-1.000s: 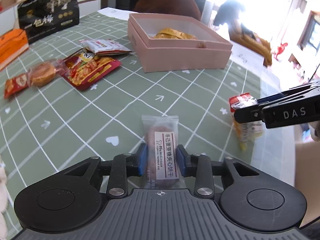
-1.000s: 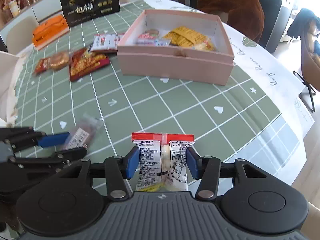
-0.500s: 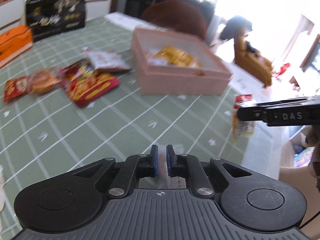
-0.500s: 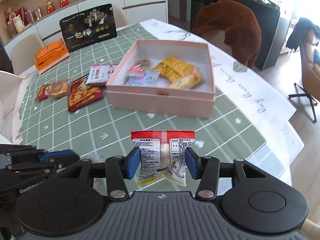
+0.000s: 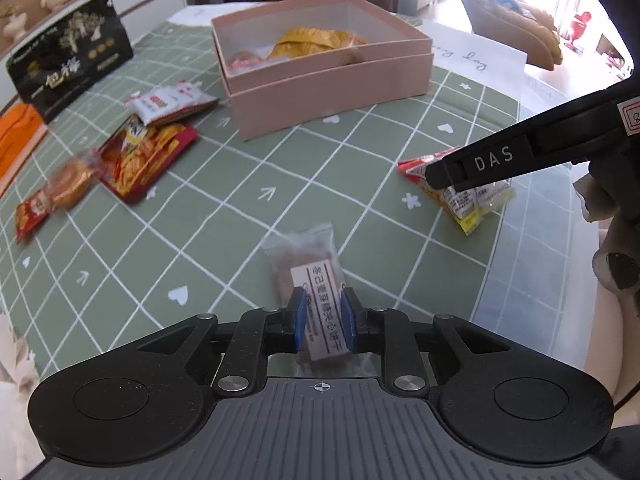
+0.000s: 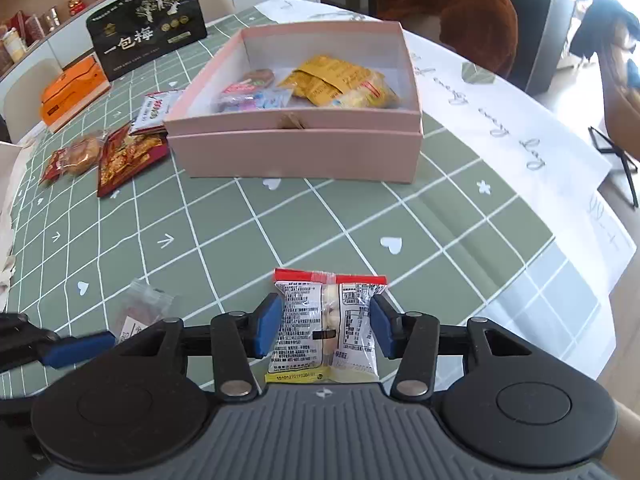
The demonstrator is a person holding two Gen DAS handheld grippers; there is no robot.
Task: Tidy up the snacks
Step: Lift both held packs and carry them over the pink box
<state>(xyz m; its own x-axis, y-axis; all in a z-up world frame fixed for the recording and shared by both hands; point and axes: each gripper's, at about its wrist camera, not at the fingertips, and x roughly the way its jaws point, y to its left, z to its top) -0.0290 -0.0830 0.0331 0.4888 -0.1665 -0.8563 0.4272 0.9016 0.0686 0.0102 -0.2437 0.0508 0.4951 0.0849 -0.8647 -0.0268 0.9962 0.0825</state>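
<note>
Biscuit packet (image 5: 316, 300) now clamped in left gripper (image 5: 323, 320) jaws, closed since a second ago; red-topped packet (image 6: 326, 328) held in right gripper (image 6: 326, 330); both carried toward pink box (image 6: 296, 152) at twelve o'clock, deposit judged next.

Orange box (image 5: 16, 136) cut off at frame edge, biscuit packet (image 6: 140, 312) blurred, perhaps partly hidden by left hand-held gripper (image 6: 78, 350)
</note>
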